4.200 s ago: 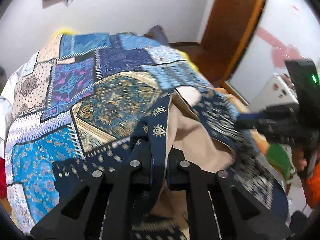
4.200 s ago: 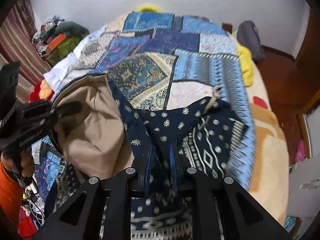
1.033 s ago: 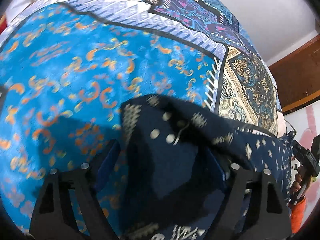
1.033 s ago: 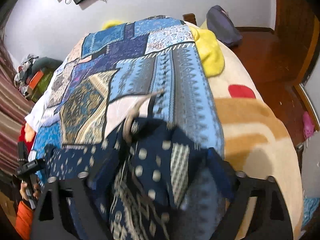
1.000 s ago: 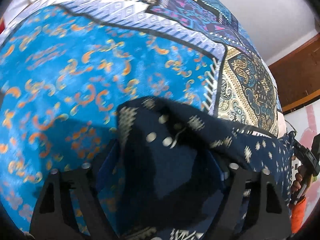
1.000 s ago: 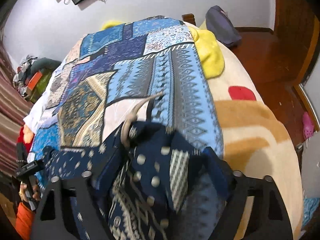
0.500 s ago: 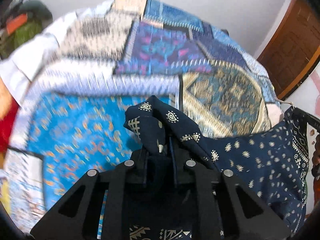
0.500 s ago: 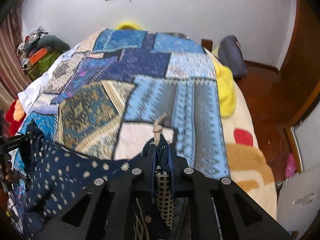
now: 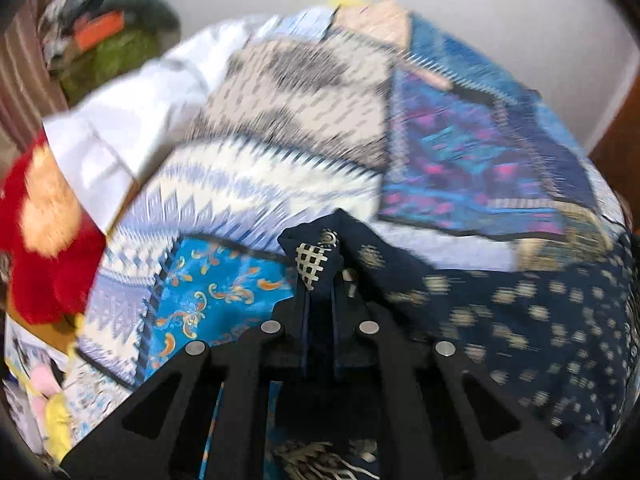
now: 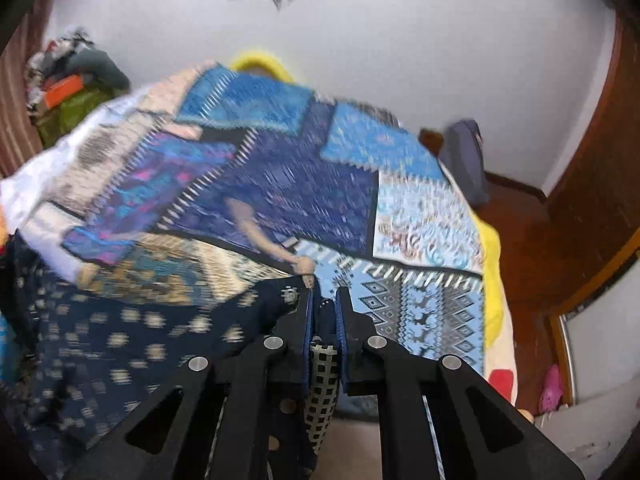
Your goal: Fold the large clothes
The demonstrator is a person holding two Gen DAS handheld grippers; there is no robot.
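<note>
Now both tools, wide apart a second ago, have just been closing and pinch corners of the navy patterned garment [image 9: 500, 320], left tool [image 9: 319, 296] and right tool [image 10: 323, 312], lifting its edge taut above the patchwork bedspread [image 10: 304, 184], so the fold looks underway.

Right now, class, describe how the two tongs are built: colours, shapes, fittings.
Both the left tongs and the right tongs are matte black, with angular arms bearing triangular cut-outs, round silver pivot pins, and blue-edged pads on the two fingers. No cables or sleeves show.
</note>
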